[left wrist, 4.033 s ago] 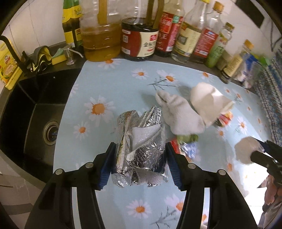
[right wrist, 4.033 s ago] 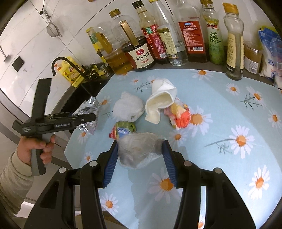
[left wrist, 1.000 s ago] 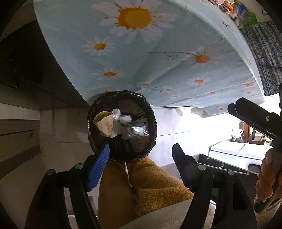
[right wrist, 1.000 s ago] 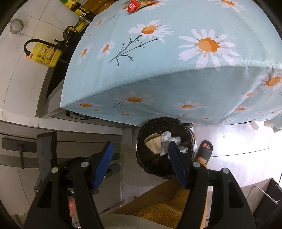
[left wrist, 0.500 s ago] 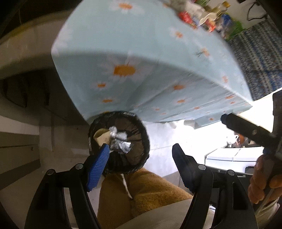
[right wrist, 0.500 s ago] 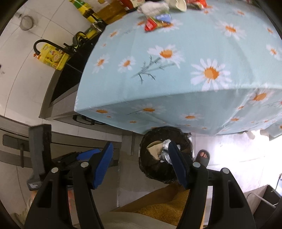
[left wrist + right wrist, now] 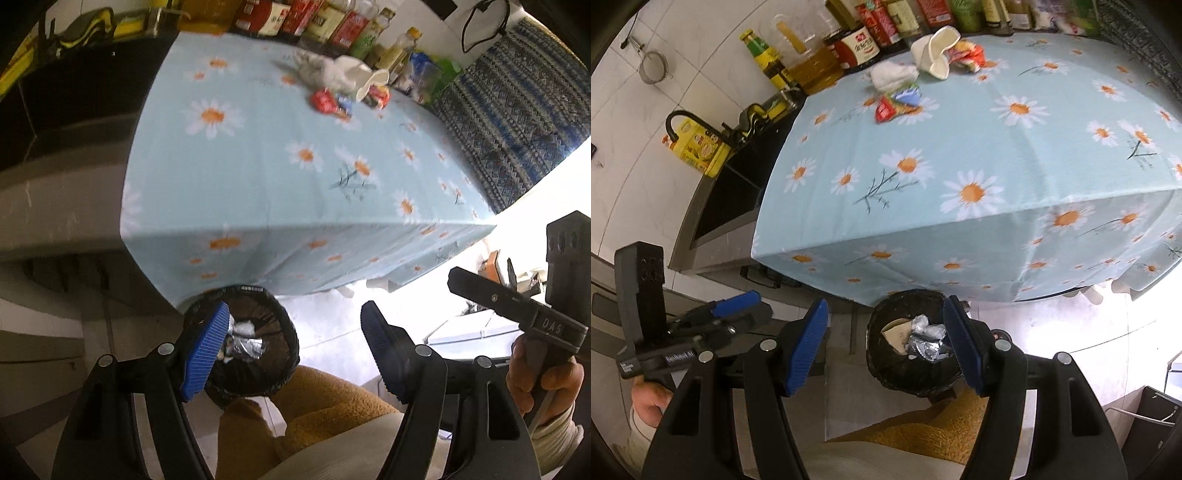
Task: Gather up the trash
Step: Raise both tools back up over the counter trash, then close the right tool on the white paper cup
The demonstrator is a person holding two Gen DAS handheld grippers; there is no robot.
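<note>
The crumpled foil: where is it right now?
In the right wrist view, the foil lies inside the black bin on the floor below the table edge, beside a beige paper scrap.

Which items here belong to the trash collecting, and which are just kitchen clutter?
Job:
- black bin holding crumpled foil
- red wrapper
- white tissue wad
- cream paper cup
- both open hand-held grippers

Lying about:
- sauce and oil bottles
- sink
- daisy tablecloth

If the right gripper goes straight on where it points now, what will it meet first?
Probably the floor beside the black trash bin; the open right gripper points between cabinet and bin rim, though depth is unclear.
</note>
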